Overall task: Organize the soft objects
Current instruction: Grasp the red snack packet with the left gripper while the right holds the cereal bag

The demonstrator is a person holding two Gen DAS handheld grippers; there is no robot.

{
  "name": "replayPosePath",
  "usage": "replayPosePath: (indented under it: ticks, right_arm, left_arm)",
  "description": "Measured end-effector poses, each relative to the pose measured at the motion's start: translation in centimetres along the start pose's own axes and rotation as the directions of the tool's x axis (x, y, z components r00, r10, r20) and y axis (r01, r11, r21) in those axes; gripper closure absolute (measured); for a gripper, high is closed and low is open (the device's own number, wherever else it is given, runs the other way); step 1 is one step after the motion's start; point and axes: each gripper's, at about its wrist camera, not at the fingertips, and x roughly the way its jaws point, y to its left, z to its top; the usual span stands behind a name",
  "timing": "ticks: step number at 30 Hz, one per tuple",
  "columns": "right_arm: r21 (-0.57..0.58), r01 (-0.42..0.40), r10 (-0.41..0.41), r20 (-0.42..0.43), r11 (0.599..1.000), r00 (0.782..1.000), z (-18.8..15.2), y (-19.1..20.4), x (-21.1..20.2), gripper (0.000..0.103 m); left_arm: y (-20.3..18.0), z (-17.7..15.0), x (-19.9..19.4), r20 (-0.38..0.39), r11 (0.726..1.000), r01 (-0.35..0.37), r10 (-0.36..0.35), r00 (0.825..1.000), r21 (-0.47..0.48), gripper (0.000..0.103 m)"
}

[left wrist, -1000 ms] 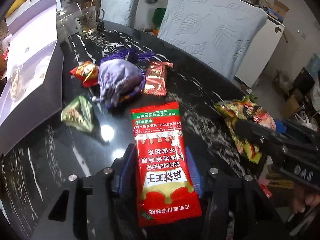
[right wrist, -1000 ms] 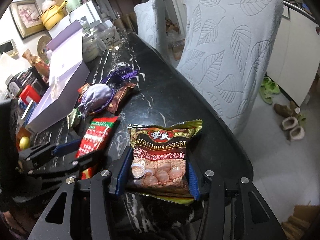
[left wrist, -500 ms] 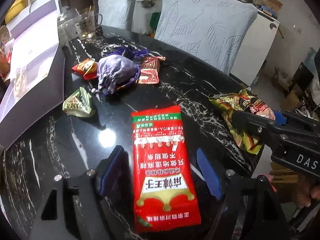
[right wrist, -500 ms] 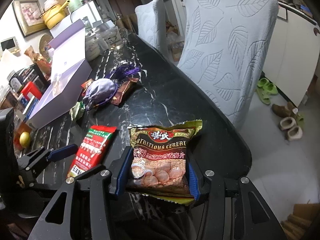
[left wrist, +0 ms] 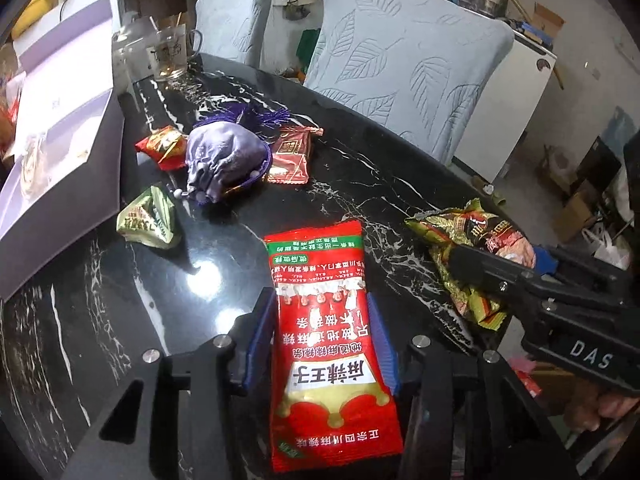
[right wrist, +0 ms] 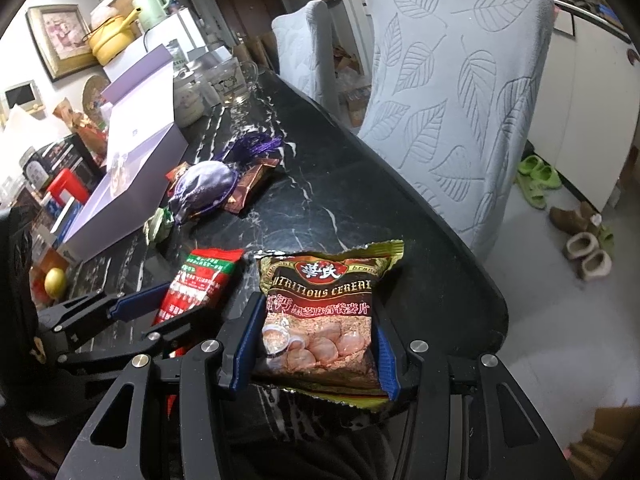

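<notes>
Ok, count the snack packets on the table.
5: red packet in the left gripper, cereal packet in the right gripper, and green, small red, brown around the purple pouch. More may hide behind it.

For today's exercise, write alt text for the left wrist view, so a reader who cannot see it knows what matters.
The left tool has just been closing its blue pads on a long red snack packet lying on a black marble table. To the right, the right tool grips a gold-edged cereal packet. Farther back lie a purple drawstring pouch and small wrapped snacks beside an open lilac box.
</notes>
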Motion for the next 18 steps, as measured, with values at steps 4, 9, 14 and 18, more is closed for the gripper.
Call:
replayPosePath:
  ticks: [4,9,14,18]
  right_arm:
    - [-0.002,0.0,0.0,0.004,1.0,1.0,-0.1,0.0,-0.2,0.055]
    - [-0.008,-0.01,0.01,0.006,1.0,1.0,-0.2,0.1,-0.4,0.056]
    - [-0.004,-0.021,0.021,0.015,1.0,1.0,-0.1,0.3,-0.7,0.056]
    - [-0.024,-0.029,0.03,0.025,0.999,0.999,-0.1,1.0,-1.3,0.056]
  left_arm:
    - [0.2,0.3,-0.5,0.01,1.0,-0.002,0.002,1.0,-0.004,0.058]
    - [0.3,0.4,-1.2,0.028,1.0,-0.002,0.002,1.0,-0.004,0.058]
    - [0.7,0.4,-1.8,0.041,1.0,-0.011,0.011,0.999,-0.015,0.058]
    - [1.2,0.3,-2.5,0.056,0.999,-0.017,0.019,0.998,-0.028,0.058]
